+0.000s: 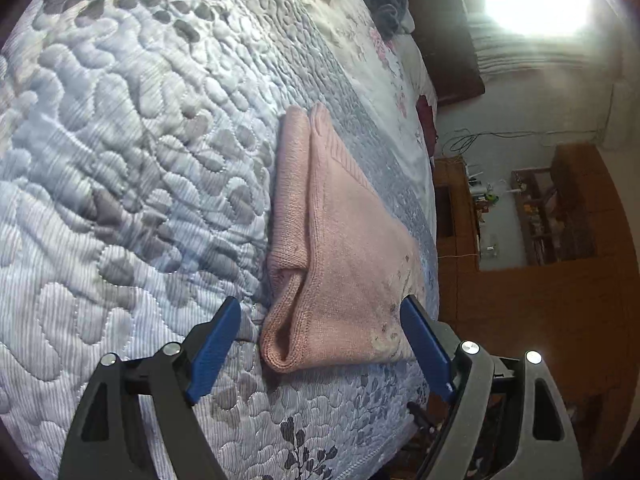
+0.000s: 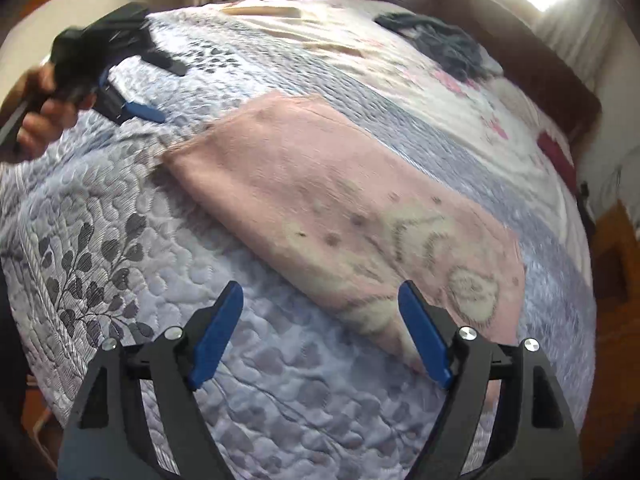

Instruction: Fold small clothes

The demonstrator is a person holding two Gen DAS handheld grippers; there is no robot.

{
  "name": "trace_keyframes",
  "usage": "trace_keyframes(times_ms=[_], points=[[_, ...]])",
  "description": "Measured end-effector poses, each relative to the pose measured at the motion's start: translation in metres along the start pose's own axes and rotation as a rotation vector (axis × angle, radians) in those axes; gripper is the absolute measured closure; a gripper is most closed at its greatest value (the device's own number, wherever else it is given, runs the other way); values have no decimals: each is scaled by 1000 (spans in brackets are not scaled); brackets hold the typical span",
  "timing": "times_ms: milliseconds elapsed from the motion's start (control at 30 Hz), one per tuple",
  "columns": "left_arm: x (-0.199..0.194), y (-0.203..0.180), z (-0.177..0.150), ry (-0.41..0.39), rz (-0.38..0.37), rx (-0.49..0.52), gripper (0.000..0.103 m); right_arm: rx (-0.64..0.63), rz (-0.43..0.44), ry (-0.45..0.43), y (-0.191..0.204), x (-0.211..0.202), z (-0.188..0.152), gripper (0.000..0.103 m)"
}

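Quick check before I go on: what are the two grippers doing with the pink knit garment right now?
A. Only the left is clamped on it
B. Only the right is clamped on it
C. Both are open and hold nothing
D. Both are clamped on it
C: the left gripper and the right gripper both have their jaws spread wide, and the pink knit garment lies folded on the quilt, ungripped.

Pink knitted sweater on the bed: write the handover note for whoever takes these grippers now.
Left gripper: open, empty, at one end of the pink knitted sweater.
Right gripper: open, empty, near the sweater's patterned end.
Sweater lies on the blue quilted bedspread, folded lengthwise into a long strip.
Done: lengthwise fold.
Left: probably fold the strip end to end.
A dark garment waits near the headboard.
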State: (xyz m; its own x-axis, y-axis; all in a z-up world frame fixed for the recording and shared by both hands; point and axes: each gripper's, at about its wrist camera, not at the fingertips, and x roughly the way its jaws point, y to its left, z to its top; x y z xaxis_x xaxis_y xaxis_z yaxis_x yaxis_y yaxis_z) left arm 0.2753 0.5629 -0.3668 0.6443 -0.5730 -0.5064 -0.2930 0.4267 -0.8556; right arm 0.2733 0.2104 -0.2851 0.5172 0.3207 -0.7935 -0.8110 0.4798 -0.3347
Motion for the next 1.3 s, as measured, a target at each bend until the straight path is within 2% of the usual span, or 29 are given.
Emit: trace_keyframes(times_ms=[100, 200, 333, 467, 633, 667, 833, 867, 900, 933, 967, 1100, 1300], points=[[-4, 7, 9, 13, -41, -14, 20, -213, -88, -44, 62, 23, 30, 23], [-6, 12, 23, 22, -68, -24, 19, -313, -126, -55, 96, 47, 52, 23], [-1, 28, 43, 59, -117, -55, 18, -412, -197, -27, 124, 79, 69, 24], [16, 27, 62, 104, -109, -36, 18, -441, -210, 21, 128, 105, 73, 27], [31, 27, 84, 138, -118, -31, 18, -422, -246, 19, 124, 123, 88, 29], [33, 27, 90, 144, -125, -34, 18, -413, -256, 25, 121, 128, 91, 36], [50, 24, 105, 185, -116, -46, 18, -412, -288, 39, 121, 151, 107, 46], [53, 25, 107, 193, -116, -54, 18, -415, -288, 32, 123, 154, 109, 54], [55, 26, 112, 201, -111, -61, 18, -411, -281, 33, 124, 155, 111, 69], [57, 27, 115, 208, -103, -70, 18, -392, -277, 36, 123, 157, 113, 79], [60, 27, 119, 213, -100, -77, 18, -363, -273, 31, 118, 155, 115, 84], [69, 22, 127, 240, -74, -79, 17, -267, -247, -7, 104, 137, 122, 88], [101, 6, 143, 288, -6, -81, 14, -219, -224, -21, 93, 128, 127, 88]])
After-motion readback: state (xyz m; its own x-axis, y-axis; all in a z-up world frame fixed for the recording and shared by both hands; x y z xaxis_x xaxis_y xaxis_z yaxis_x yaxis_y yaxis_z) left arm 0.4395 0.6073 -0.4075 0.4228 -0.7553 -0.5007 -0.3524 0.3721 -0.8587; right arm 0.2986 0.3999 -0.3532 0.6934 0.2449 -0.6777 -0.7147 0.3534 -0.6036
